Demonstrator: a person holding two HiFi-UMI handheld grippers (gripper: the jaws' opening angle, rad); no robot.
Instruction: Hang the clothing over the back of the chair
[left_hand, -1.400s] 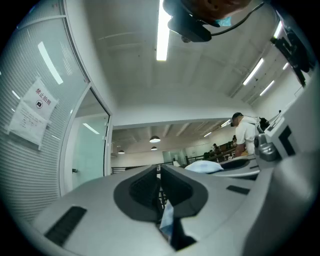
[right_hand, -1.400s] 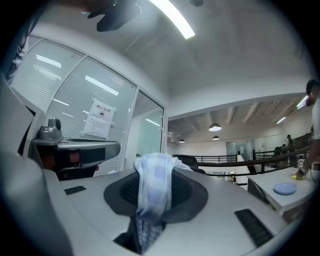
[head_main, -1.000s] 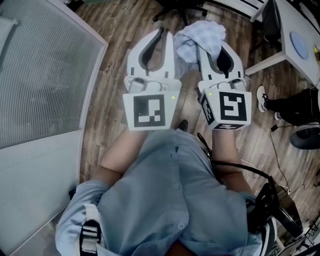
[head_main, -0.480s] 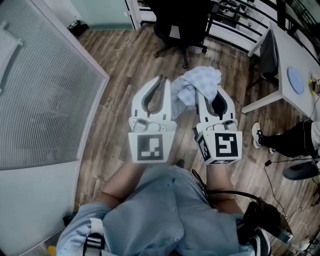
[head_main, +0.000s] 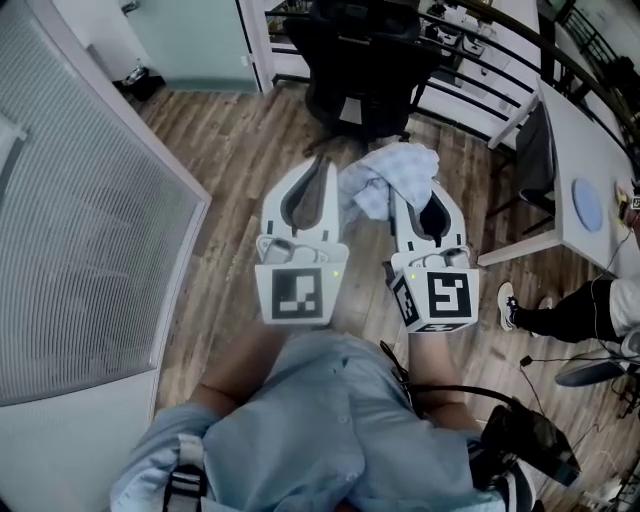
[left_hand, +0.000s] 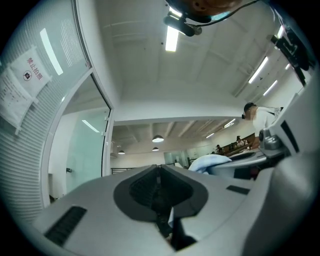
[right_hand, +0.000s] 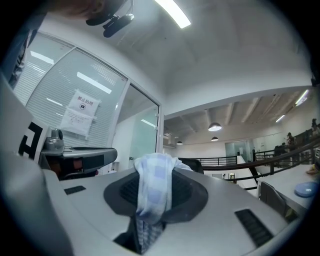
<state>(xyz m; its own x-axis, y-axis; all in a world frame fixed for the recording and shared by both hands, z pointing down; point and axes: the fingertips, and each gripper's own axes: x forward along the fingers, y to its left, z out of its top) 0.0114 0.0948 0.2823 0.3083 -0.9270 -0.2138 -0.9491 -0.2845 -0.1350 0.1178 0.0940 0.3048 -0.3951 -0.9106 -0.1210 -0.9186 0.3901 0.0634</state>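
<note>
The clothing is a light blue checked cloth, bunched up over my right gripper. In the right gripper view the clothing runs down between the pads, so my right gripper is shut on it. My left gripper sits beside the right one with its jaws together. In the left gripper view a thin sliver of the clothing shows between the jaws of my left gripper. Both grippers point at the black office chair, which stands a short way ahead with its back towards me.
A frosted glass partition runs along the left. A white desk with a blue disc stands at the right. A seated person's leg and shoe lie below it. Black railings stand behind the chair on the wood floor.
Both grippers have travelled forward over the floor with the clothing. The black chair has come much closer and further into view. The grips look the same.
</note>
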